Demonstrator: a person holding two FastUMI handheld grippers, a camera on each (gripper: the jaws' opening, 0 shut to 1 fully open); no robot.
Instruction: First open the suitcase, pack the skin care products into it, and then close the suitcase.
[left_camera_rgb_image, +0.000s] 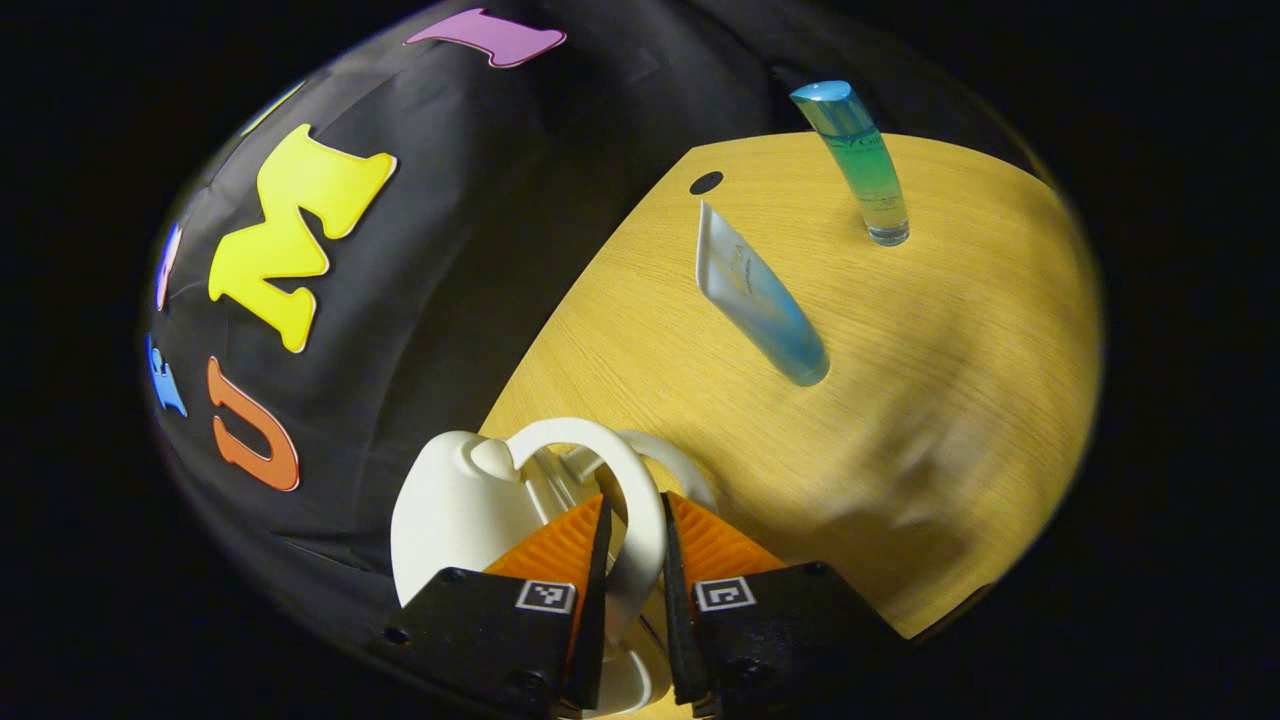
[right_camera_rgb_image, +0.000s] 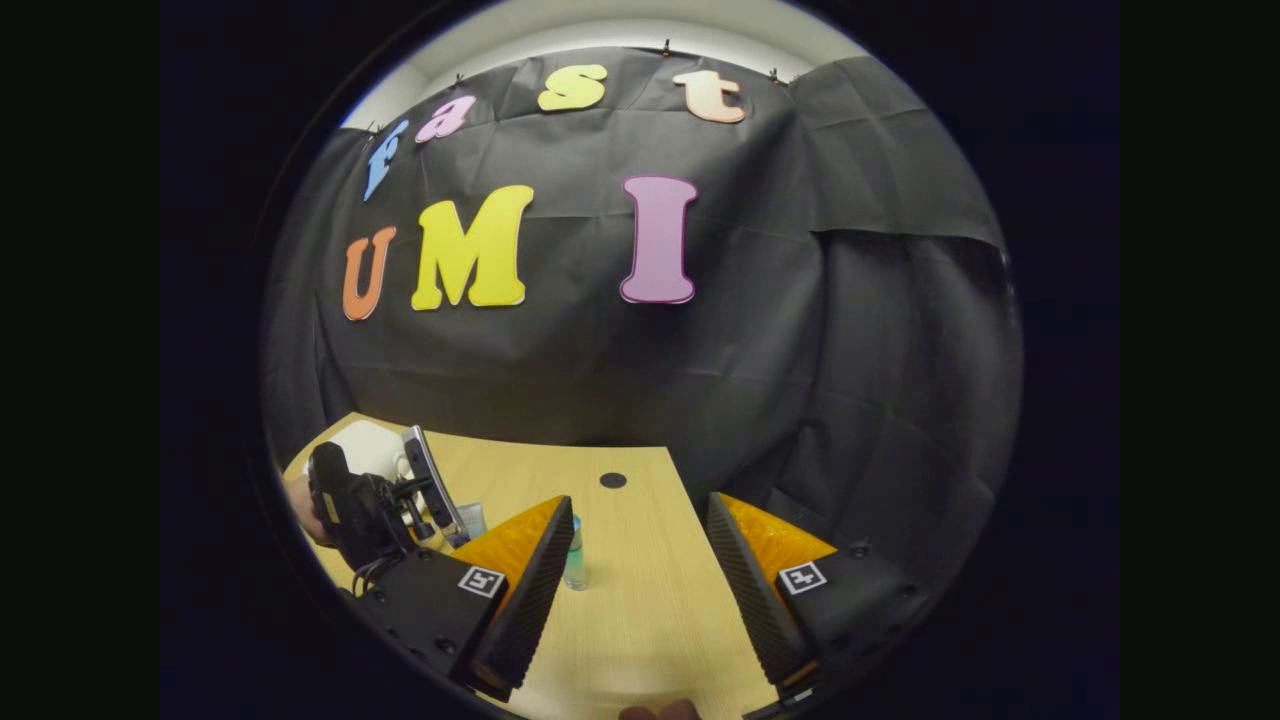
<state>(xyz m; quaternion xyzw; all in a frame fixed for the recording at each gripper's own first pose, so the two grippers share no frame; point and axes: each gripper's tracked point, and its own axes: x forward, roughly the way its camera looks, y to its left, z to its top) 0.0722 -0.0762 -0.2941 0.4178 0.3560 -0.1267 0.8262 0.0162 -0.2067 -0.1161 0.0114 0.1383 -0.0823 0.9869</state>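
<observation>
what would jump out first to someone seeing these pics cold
In the left gripper view, the left tongs are clamped on the white suitcase's arched handle at the wooden table's near edge. Beyond it a blue-green bottle stands upright, with a pale blue tube standing on its cap beside it. In the right gripper view, the right tongs hang open above the table.

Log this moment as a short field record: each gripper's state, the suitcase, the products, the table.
left gripper: shut on the suitcase handle, fingers on either side of the white loop
right gripper: open, holding nothing, above the table
suitcase: white, at the table's near edge; open or closed cannot be told
bottle: blue-green, standing upright on the table
tube: pale blue, on the table beside the bottle, apart from it
table: light wood, with a small dark hole near its far edge
</observation>
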